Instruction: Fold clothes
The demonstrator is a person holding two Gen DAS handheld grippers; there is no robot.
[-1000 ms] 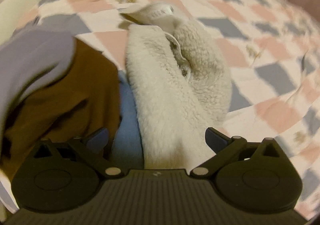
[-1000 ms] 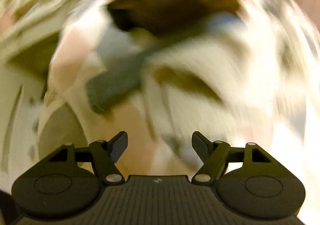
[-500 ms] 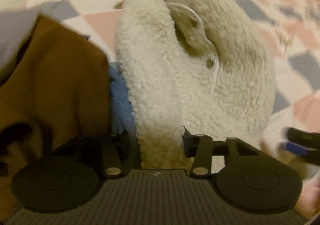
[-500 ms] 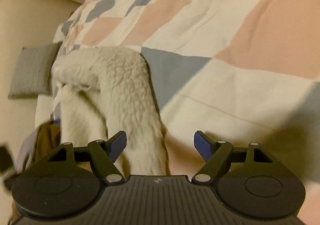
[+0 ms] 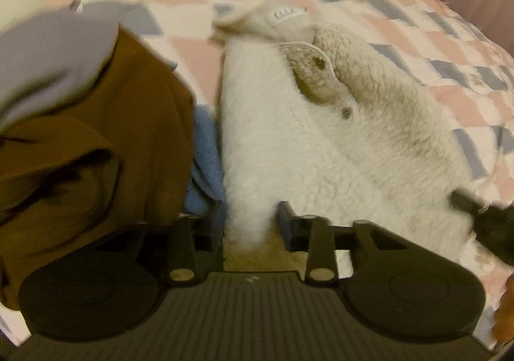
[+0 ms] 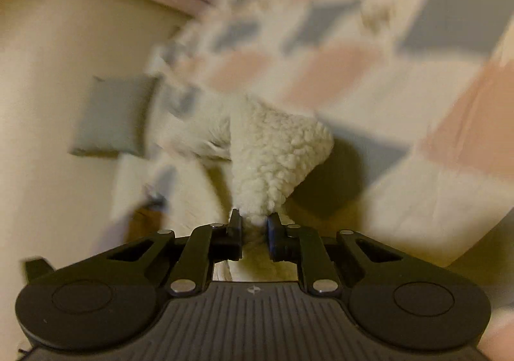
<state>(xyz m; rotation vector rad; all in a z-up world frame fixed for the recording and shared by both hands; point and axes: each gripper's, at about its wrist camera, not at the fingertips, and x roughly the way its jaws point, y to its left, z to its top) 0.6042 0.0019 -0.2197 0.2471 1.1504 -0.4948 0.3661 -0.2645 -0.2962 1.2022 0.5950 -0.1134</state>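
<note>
1. Jaws of both grippers are pinched narrow on the fleece jacket (image 5: pixel 289 142): the left gripper (image 5: pixel 249 226) holds its near hem, the right gripper (image 6: pixel 253 229) a bunched corner.
2. Just left of the jacket lie a blue cloth (image 5: pixel 204 168), a brown garment (image 5: pixel 106 149) and a lavender garment (image 5: pixel 48 59).
3. Everything rests on a bed with a checked quilt (image 5: pixel 401 20) of pink, grey and cream squares.
4. Beyond, a grey pillow (image 6: pixel 112 117) leans by a cream wall (image 6: pixel 48 56).
</note>
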